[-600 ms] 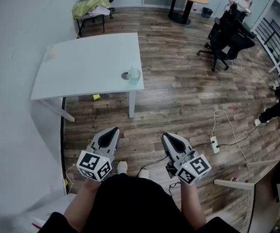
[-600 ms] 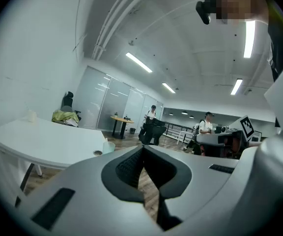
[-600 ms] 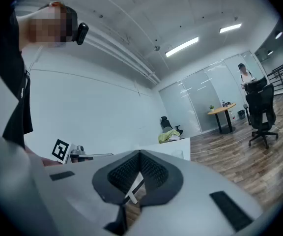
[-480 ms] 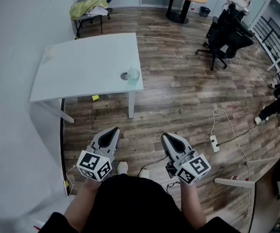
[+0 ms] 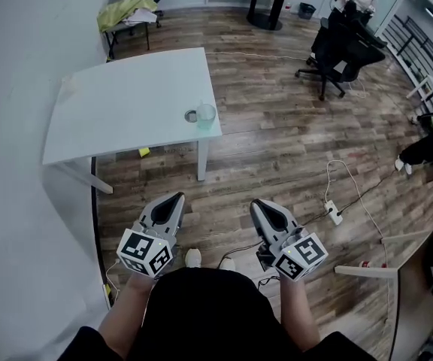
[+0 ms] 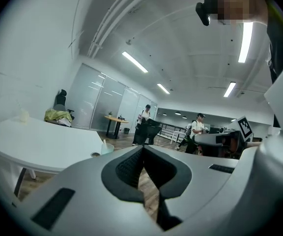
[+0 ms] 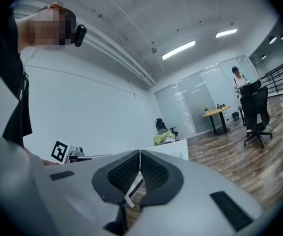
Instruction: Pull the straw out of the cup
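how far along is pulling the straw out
Nothing done yet: the straw stands in the cup on the table. In hand: nothing; left gripper and right gripper are shut, empty, well short of the table. Remaining: approach, grip the straw, pull it out.

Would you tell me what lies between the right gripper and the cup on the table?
In the head view, only wooden floor and the table's front edge lie between the right gripper and the cup.
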Demonstrator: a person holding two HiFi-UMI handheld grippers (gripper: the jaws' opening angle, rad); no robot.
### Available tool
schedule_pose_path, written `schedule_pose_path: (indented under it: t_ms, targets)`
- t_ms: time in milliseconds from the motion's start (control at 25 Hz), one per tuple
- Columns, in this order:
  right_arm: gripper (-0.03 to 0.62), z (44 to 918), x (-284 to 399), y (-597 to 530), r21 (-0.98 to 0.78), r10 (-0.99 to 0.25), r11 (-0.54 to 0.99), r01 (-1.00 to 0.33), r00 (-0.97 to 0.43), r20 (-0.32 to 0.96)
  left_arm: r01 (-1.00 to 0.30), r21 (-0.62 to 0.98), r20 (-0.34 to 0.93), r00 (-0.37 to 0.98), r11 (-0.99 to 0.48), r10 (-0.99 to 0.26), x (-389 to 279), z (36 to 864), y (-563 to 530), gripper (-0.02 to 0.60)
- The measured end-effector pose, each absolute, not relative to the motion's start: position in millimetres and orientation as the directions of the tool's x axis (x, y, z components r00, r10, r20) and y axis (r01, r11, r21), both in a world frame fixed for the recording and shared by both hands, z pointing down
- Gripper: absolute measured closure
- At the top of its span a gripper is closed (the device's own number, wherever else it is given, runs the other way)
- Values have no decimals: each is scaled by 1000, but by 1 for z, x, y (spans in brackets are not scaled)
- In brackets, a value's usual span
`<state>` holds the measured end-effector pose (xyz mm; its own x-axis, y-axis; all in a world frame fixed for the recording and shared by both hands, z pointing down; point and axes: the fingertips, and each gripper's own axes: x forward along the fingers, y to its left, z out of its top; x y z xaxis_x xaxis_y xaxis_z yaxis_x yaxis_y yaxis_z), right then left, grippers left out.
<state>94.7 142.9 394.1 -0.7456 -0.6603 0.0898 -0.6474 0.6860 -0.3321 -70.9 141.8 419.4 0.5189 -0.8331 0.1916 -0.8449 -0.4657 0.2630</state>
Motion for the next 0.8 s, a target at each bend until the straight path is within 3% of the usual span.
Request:
schedule_pose_path:
  t_ms: [800]
  targets:
    - [572, 393, 55, 136, -322, -729, 618, -717, -677, 107, -797, 284, 192, 592, -533, -783, -120, 433, 126, 566]
